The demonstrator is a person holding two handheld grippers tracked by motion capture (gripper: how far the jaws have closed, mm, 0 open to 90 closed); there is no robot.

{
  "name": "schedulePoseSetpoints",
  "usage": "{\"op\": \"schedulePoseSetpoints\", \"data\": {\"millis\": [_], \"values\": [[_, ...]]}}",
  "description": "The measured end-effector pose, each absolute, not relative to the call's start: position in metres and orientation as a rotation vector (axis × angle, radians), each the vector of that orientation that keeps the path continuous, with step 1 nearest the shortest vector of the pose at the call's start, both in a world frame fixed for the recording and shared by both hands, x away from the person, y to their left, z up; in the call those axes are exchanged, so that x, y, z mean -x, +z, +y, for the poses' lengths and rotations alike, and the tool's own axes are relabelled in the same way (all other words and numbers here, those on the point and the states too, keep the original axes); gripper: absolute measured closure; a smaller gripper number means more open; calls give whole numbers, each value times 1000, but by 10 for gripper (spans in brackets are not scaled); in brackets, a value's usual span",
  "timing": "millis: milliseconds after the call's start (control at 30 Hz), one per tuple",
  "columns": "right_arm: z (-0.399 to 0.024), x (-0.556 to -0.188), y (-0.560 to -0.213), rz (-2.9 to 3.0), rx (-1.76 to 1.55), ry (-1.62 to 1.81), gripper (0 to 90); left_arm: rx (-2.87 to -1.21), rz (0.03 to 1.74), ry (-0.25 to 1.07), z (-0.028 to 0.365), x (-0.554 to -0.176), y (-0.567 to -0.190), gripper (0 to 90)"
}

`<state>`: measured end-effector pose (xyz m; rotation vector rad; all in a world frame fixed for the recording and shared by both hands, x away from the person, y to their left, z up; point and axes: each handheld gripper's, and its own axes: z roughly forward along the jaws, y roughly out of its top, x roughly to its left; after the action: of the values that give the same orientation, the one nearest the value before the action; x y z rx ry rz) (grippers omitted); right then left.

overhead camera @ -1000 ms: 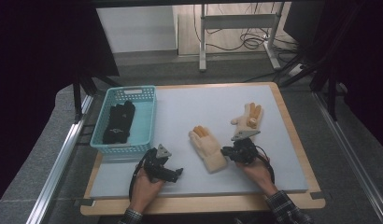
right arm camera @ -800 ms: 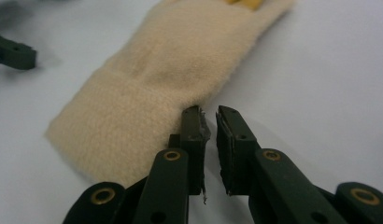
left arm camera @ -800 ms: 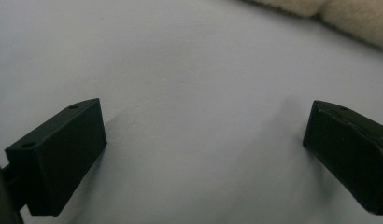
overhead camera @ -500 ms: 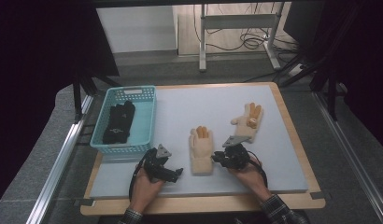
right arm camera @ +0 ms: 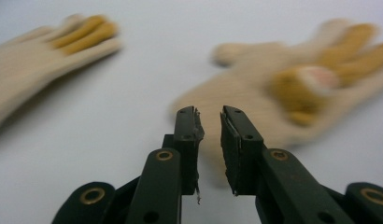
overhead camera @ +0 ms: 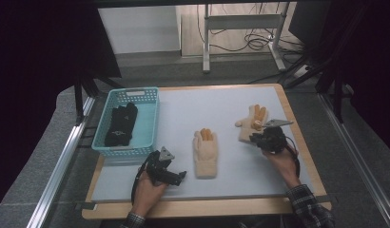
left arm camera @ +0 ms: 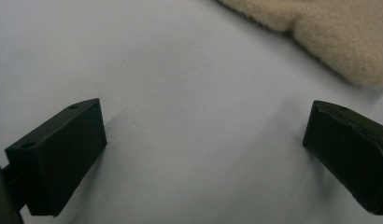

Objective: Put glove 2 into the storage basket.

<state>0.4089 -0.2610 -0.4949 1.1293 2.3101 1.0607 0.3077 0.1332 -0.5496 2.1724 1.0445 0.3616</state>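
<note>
Blue basket (overhead camera: 148, 124) holding black gloves (overhead camera: 121, 124), beside cream glove (overhead camera: 205, 153)

Two cream gloves (overhead camera: 205, 153) (overhead camera: 250, 124) with orange fingertips are lying on a pale grey mat (overhead camera: 221, 107) edged by a light wood table (overhead camera: 293, 111). A turquoise basket (overhead camera: 149, 124) is holding black gloves (overhead camera: 121, 124). Both grippers (overhead camera: 176, 176) (overhead camera: 258, 138) are showing black; one sleeve (overhead camera: 310, 212) is showing dark plaid.

Right claw (overhead camera: 259, 135) off the middle glove (overhead camera: 205, 153), now over the far glove (overhead camera: 250, 124).
</note>
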Motion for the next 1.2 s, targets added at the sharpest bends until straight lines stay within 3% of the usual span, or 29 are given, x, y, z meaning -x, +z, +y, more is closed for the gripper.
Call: {"op": "schedulePoseSetpoints", "data": {"millis": [300,800,967,1200], "values": [[-295,-453,-483,2174,-1265,981,786,-2173,1044,361,133,-308,-550,0],[-295,-483,-516,2170,-1392,936,706,-2177,1042,361,133,-308,-549,0],[-294,-482,-521,2166,-1421,1022,863,-2177,1042,361,133,-308,-549,0],[-293,-474,-504,2166,-1384,1042,878,-2177,1042,360,133,-308,-549,0]]}}
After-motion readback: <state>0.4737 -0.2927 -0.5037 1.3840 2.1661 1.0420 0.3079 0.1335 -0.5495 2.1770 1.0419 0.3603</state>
